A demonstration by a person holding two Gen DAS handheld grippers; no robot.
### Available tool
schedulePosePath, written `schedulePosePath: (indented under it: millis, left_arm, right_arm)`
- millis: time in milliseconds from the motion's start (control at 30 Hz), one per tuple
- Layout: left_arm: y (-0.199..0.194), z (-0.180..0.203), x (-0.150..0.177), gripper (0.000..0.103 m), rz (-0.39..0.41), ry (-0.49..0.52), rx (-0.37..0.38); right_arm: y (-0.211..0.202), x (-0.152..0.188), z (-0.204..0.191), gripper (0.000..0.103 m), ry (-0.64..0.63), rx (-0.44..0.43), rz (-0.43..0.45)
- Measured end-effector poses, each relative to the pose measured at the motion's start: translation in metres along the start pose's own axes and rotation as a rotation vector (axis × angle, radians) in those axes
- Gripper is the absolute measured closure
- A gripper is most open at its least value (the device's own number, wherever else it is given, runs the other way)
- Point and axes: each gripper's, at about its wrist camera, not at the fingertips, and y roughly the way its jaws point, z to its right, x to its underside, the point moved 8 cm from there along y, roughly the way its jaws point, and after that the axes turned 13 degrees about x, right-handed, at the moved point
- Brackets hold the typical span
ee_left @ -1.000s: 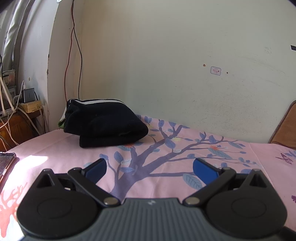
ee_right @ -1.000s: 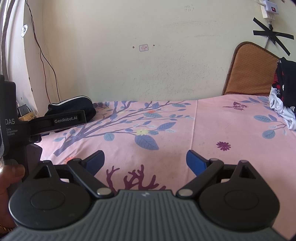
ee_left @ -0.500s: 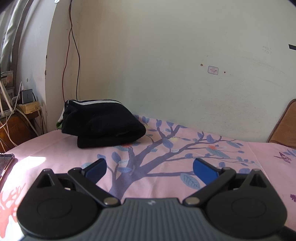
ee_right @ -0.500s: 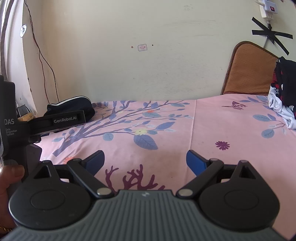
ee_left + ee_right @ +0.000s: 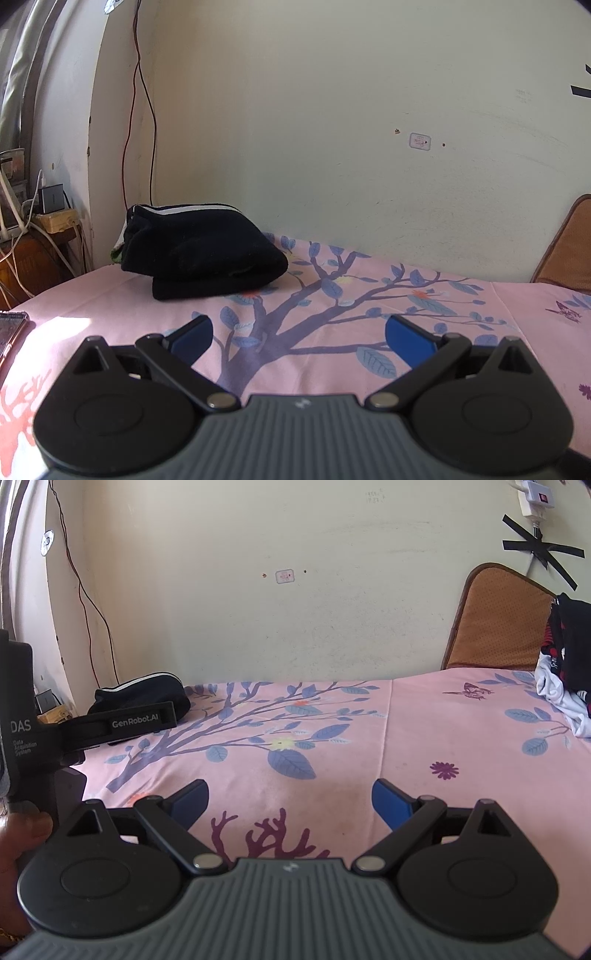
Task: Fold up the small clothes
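Left gripper (image 5: 298, 334): the jaws are spread wide and nothing is between them; it hangs above the pink bedsheet (image 5: 332, 362), near the printed tree trunk.
Right gripper (image 5: 290, 801): the jaws are also spread wide and hold nothing; it is above the near middle of the sheet.
Folded clothes (image 5: 201, 251): a black folded pile with a white stripe on top lies on the far left corner of the bed, close to the wall; in the right wrist view it (image 5: 144, 692) is partly hidden behind the other gripper's body.
Unfolded clothes (image 5: 565, 686): a heap of white, black and red cloth lies on the far right edge of the bed, well apart from both grippers.
Cushion (image 5: 495, 624): brown, it leans against the wall at the far right, just beside the heap.
Hand (image 5: 18, 845): part of a hand is seen at the left edge, holding the left device's handle.
Wires (image 5: 138, 110): thin cables hang down the wall on the far left.
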Motion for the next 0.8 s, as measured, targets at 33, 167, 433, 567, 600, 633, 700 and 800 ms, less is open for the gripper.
schedulePosePath:
  millis: [33,167,433,567,600,633,700,800]
  left_arm:
    - [0.0002,-0.0004,0.0000,0.000,-0.001,-0.002,0.001]
    - [0.0018,-0.0021,0.0006,0.000,-0.008,-0.018,0.004]
    - [0.0024,-0.0031,0.0009,0.000,-0.012,-0.028,0.006]
    - [0.0031,-0.0050,0.0012,0.000,-0.017,-0.040,0.005]
    - [0.0032,-0.0046,0.0012,0.000,-0.016,-0.038,0.004]
    - [0.0030,-0.0042,0.0012,0.000,-0.015,-0.036,0.004]
    - [0.0025,-0.0030,0.0011,0.000,-0.012,-0.030,0.003]
    - [0.0026,-0.0036,0.0010,0.000,-0.013,-0.031,0.004]
  right_arm:
    - [0.0002,0.0000,0.0000,0.006,0.000,0.001,-0.001]
    - [0.0005,0.0001,0.0001,0.006,-0.002,0.001,-0.002]
    - [0.0007,-0.0001,-0.0001,0.006,-0.002,0.001,-0.003]
    - [0.0003,0.0001,0.0002,0.006,-0.003,0.000,-0.001]
    - [0.0003,0.0001,0.0005,0.006,-0.002,0.000,-0.001]
    - [0.0002,0.0001,0.0006,0.006,0.000,0.000,-0.001]
    - [0.0001,0.0001,0.0007,0.006,0.001,-0.001,0.000]
    - [0.0004,0.0000,0.0005,0.006,0.001,-0.001,-0.001]
